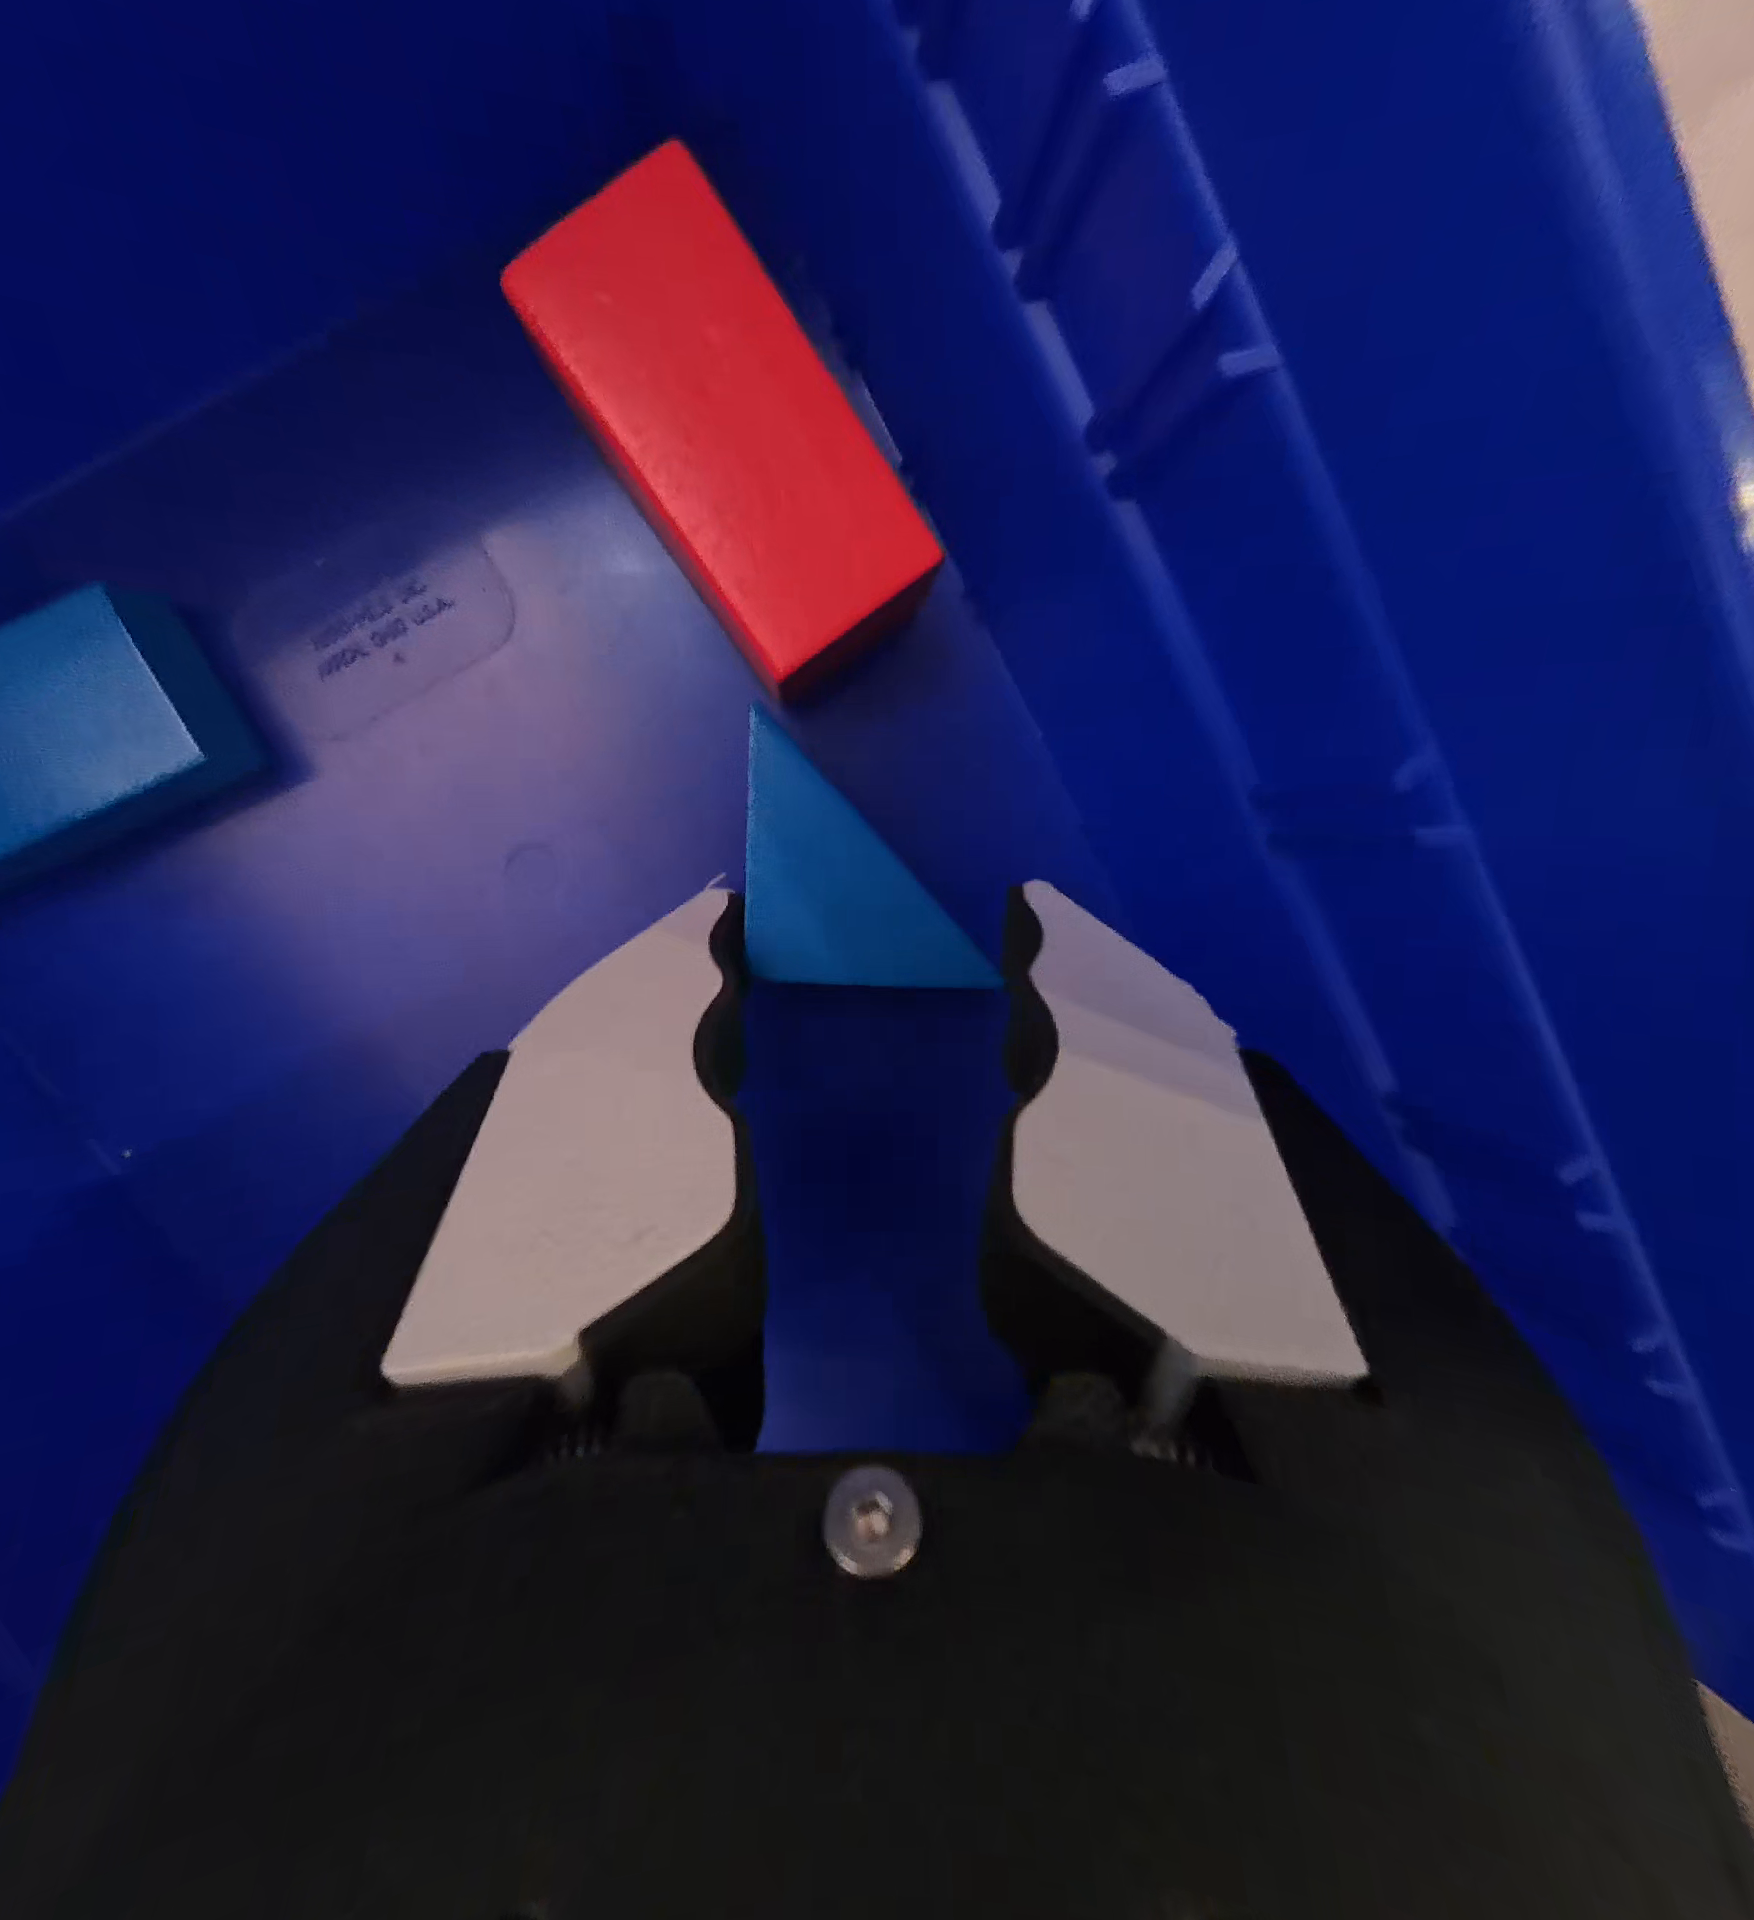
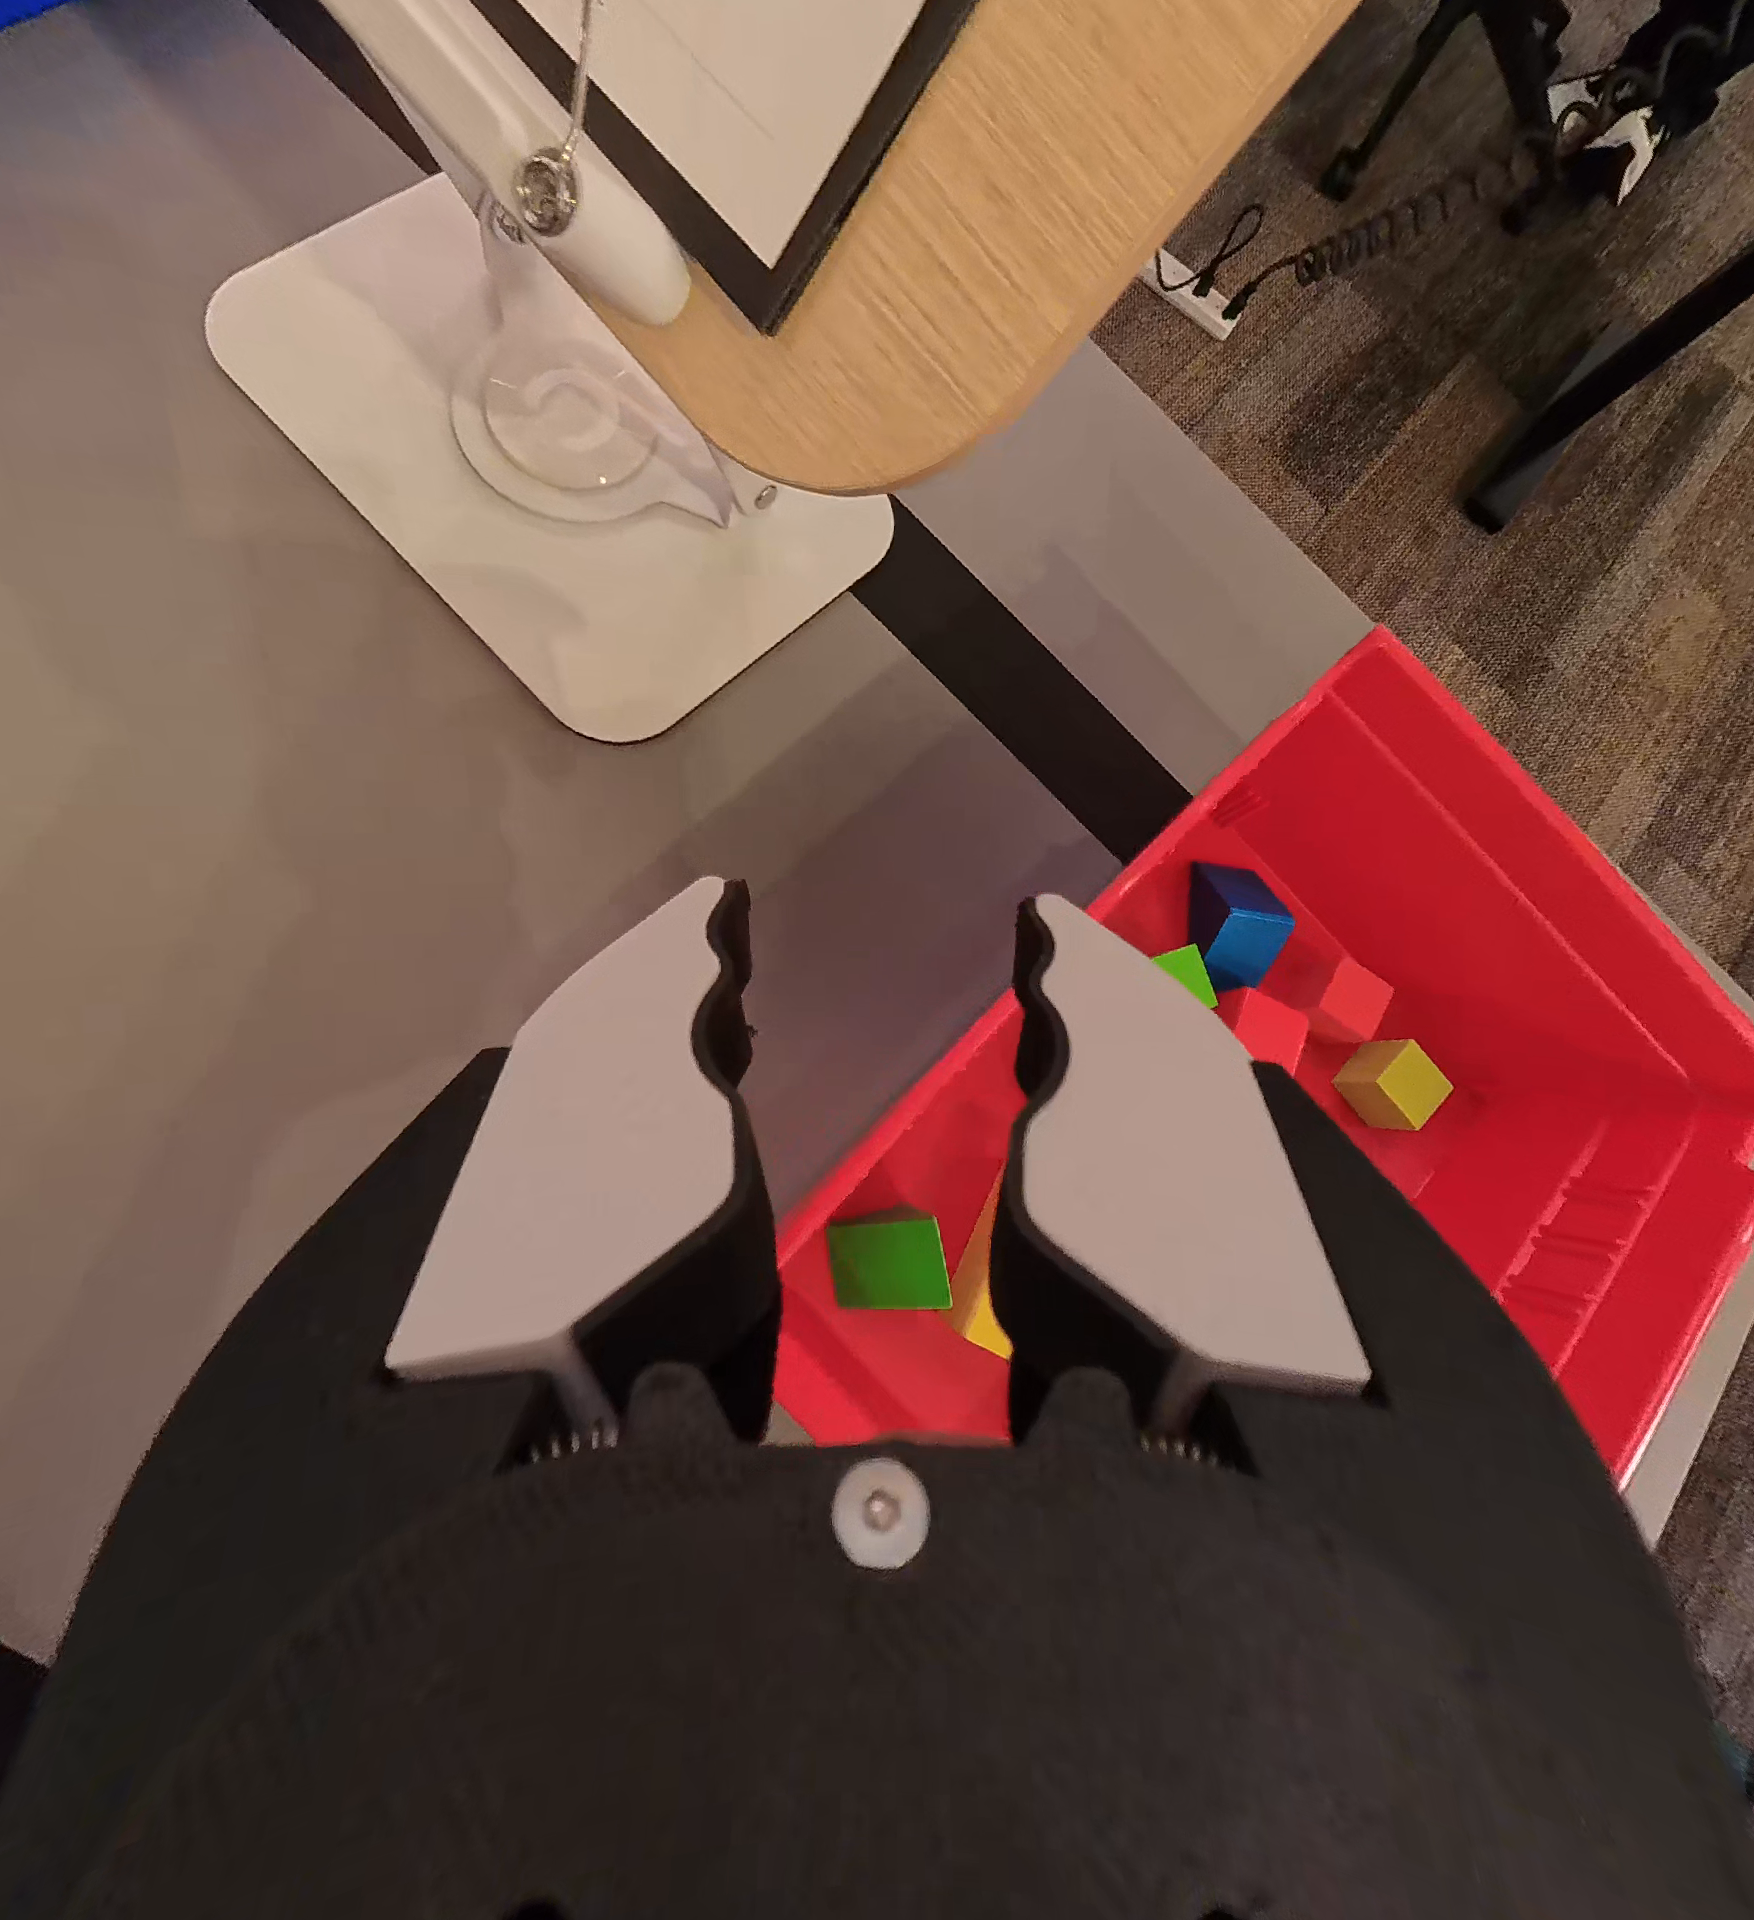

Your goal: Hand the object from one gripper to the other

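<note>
Blue bin (image 1: 1268,520) interior, left gripper (image 1: 873,935) angled down inside, pads clamped on blue triangular block (image 1: 821,894), red block (image 1: 717,416) at 12 o'clock, bin wall close at 2 o'clock, right gripper (image 2: 878,945) half-open, bare, above grey table (image 2: 229,831), red bin (image 2: 1475,935) at 3 o'clock.

Left wrist view: dim, saturated blue cast inside blue bin (image 1: 1372,520). Soft pale sheen on bin floor near moulded stamp, fading to dark at far left. Red block (image 1: 717,416) evenly lit, thin shadow on right side. Slight motion blur throughout; bin ribs at right smeared, lines bowed by wide-angle lens.

Right wrist view: brighter, warm indoor light. Grey table (image 2: 229,831) with soft mottled shadows. White stand base (image 2: 561,623) shows mild glare. Carpet at far right dim, edges stretched.
</note>
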`<action>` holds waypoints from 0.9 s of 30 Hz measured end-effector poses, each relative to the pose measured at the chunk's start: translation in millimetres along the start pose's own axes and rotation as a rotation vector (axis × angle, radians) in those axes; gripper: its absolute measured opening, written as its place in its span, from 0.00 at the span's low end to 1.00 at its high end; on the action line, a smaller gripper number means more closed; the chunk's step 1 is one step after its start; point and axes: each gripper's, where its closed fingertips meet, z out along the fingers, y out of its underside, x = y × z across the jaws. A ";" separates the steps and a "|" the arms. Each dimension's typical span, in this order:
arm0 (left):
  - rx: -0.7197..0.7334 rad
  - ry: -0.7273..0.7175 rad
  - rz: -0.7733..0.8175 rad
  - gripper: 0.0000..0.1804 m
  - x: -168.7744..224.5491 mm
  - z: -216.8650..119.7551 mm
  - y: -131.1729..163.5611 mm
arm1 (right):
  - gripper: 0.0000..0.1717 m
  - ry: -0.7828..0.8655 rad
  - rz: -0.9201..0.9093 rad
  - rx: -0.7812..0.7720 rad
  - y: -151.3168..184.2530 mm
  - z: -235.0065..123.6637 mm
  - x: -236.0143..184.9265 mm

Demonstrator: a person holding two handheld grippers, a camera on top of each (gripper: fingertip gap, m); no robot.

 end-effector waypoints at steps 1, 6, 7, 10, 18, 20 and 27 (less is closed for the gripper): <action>0.006 -0.005 0.010 0.26 -0.1 0.5 -0.4 | 0.27 0.000 -0.006 0.004 -1.5 -0.8 -1.4; 0.079 -0.038 0.090 0.26 -1.0 -5.3 -4.1 | 0.27 -0.019 -0.036 0.036 -13.0 -5.4 -14.9; 0.104 -0.051 0.110 0.26 -1.2 -8.1 -5.5 | 0.27 -0.025 -0.045 0.044 -16.2 -6.4 -19.1; 0.150 -0.130 0.199 0.26 -6.1 -18.6 -5.5 | 0.27 -0.049 -0.083 0.076 -29.7 -10.0 -36.1; 0.384 -0.452 0.551 0.26 1.2 -90.0 -23.6 | 0.29 -0.329 -0.167 0.281 -113.8 -21.1 -145.6; 0.445 -0.557 0.660 0.26 14.1 -117.5 -28.1 | 0.30 -0.445 -0.164 0.341 -142.2 -21.4 -182.5; 0.568 -0.691 1.167 0.26 122.2 -178.1 -29.7 | 0.31 -0.711 -0.203 0.343 -217.8 4.7 -256.3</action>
